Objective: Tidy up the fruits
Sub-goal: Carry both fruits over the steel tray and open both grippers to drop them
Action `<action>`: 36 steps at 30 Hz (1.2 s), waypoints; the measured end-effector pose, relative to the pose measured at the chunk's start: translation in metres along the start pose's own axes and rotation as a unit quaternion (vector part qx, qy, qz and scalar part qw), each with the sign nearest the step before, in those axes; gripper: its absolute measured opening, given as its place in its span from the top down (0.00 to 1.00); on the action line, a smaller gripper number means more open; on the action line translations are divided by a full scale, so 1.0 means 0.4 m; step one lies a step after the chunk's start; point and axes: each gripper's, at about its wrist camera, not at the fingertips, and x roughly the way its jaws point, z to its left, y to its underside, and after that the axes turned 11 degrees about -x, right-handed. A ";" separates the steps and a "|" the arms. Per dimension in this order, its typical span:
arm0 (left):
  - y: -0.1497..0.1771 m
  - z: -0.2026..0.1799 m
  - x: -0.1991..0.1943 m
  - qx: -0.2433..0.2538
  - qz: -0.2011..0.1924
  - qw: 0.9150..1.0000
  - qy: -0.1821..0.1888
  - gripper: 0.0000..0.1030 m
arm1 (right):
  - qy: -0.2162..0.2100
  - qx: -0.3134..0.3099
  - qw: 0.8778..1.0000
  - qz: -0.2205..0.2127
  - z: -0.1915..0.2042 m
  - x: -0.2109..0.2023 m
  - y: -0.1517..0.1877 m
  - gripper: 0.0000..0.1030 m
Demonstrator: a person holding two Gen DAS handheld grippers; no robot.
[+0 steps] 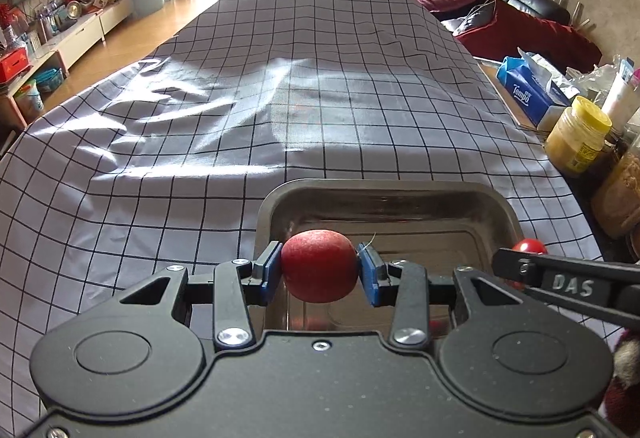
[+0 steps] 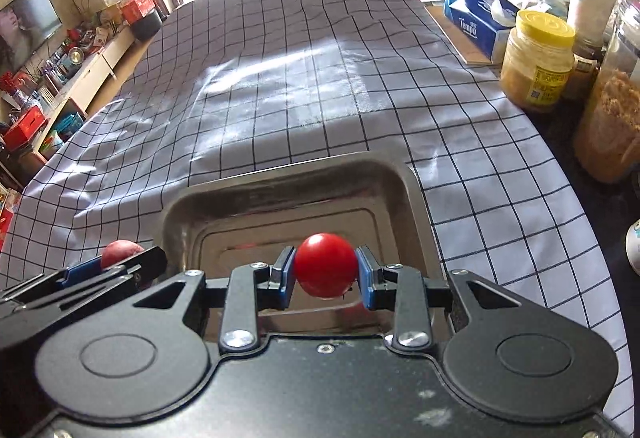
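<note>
left gripper [image 1: 319, 267]: I have it pinching a dull red fruit [image 1: 319, 265], blue pads flat on its two sides at the widest part. Fruit hangs over the near-left part of the metal tray [image 1: 384, 187], not touching the floor.
dull red fruit, handling: matte, slightly rough skin, so I judge the grip good and the slip risk low. Looks light and firm. Pinch at the equator is right; higher or lower and it would squirt out.
right gripper [image 2: 325, 272]: pinching a glossy red tomato-like fruit [image 2: 325, 270], pads on opposite sides, over the near middle of the tray.
glossy fruit, handling: smooth shiny skin, likely slippery and soft; thin skin could split if I squeeze more. Light. I'd keep pressure minimal and release low so it doesn't roll or bounce.
tray: empty as far as I can see, shallow, raised rim, sits at the near edge of the checked tablecloth [image 1: 280, 86]. Hard slick bottom; round fruit will roll to a wall.
table, right edge: yellow-lidded jar [image 2: 538, 58], tissue pack [image 2: 476, 24], other jars, well apart from the tray.
far: cloth is bare; sofa and TV beyond.
</note>
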 end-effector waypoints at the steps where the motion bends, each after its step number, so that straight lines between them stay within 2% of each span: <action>1: 0.001 -0.001 0.005 0.000 0.002 1.000 -0.003 0.53 | 0.000 0.002 1.000 -0.001 -0.003 -0.003 -0.001 0.67; 6: 0.008 -0.009 0.036 0.006 0.015 1.000 -0.013 0.53 | 0.000 0.008 1.000 0.002 -0.020 -0.006 -0.007 0.67; 12: 0.027 -0.026 0.073 0.020 0.035 0.999 -0.028 0.53 | -0.001 0.007 0.999 0.035 -0.020 0.039 -0.009 0.67; 20: 0.024 -0.020 0.075 0.015 0.030 0.999 -0.030 0.50 | 0.013 0.002 0.998 0.055 -0.017 0.081 -0.006 0.66; 36: 0.025 -0.022 0.079 0.015 0.029 0.999 -0.042 0.49 | 0.011 0.002 0.999 0.032 -0.015 0.049 -0.009 0.66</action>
